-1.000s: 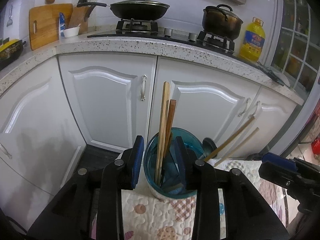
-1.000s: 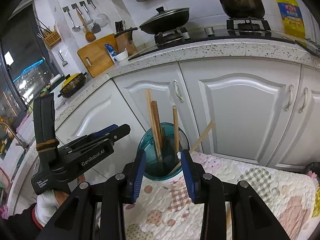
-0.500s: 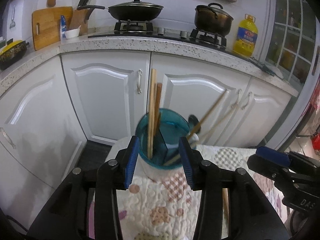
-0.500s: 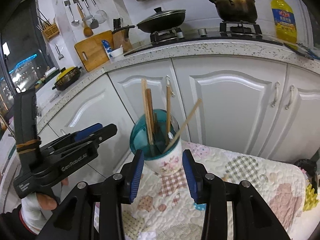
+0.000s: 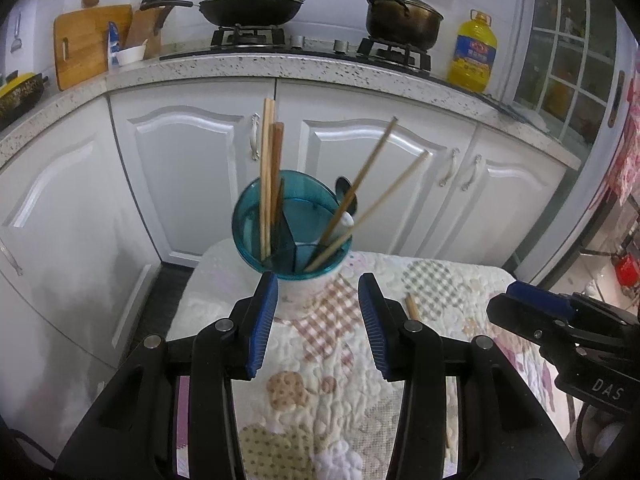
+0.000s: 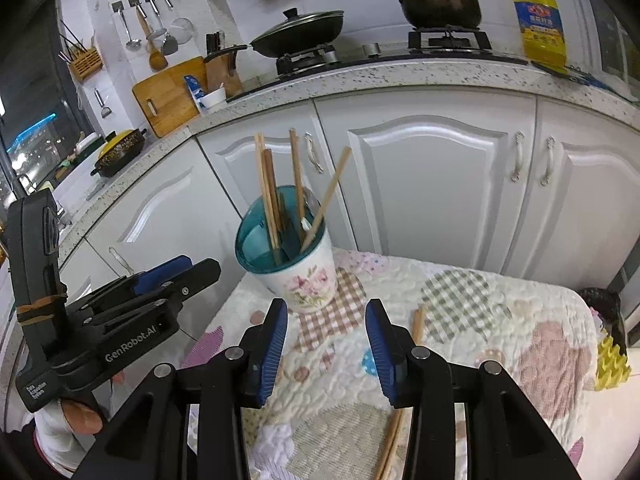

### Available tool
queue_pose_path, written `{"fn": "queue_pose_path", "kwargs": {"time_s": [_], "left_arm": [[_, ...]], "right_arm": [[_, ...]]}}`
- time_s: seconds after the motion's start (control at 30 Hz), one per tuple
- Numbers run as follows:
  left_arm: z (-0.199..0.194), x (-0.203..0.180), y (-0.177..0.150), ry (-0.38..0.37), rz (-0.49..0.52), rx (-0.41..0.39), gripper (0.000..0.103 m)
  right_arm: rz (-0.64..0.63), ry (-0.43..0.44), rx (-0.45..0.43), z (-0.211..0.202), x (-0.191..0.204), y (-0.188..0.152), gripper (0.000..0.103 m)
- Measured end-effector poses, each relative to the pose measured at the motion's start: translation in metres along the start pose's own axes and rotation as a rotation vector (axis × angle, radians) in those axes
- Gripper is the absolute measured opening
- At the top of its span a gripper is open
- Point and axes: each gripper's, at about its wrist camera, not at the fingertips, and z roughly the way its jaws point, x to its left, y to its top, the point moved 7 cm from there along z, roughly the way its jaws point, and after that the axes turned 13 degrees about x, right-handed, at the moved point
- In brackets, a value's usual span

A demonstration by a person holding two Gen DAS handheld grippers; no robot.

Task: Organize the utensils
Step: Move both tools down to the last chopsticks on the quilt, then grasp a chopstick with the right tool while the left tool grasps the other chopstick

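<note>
Both sets of fingers are released and empty, and the loose chopsticks [image 6: 400,408] lie near-to-far on the quilted counter [image 6: 500,320] under the right gripper [image 6: 326,340], holder [image 6: 288,256] farther off.

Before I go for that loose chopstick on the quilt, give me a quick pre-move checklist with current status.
1. Left gripper empty, jaws apart, just been opening: ok.
2. Right gripper empty, jaws apart, just been opening: ok.
3. Utensil holder upright on the quilt, clear of both grippers: ok.
4. Loose chopstick on the quilt, lying partly under the right gripper's fingers: ok.
5. Its full length and far end visible: cannot tell.
6. Chopsticks already in the holder staying inside: ok.
</note>
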Motion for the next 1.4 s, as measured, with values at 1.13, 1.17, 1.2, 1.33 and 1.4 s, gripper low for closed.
{"fn": "queue_pose_path", "kwargs": {"time_s": [1.13,1.17,1.2,1.33,1.4], "left_arm": [[0.075,0.010,-0.061,-0.037,-0.048,0.241,0.042],[0.076,0.009,-0.061,-0.038,-0.048,0.244,0.042],[0.077,0.009,-0.061,-0.040,-0.048,0.246,0.042],[0.078,0.007,-0.061,-0.041,-0.041,0.249,0.042],[0.078,0.009,-0.061,-0.041,-0.045,0.247,0.042]], "right_arm": [[0.163,-0.066,0.312,0.143,-0.102,-0.062,0.023],[0.162,-0.068,0.311,0.143,-0.102,-0.060,0.023],[0.162,-0.068,0.311,0.145,-0.102,-0.059,0.023],[0.145,-0.093,0.311,0.148,-0.103,-0.053,0.019],[0.125,-0.145,0.315,0.146,-0.108,-0.052,0.018]]}}
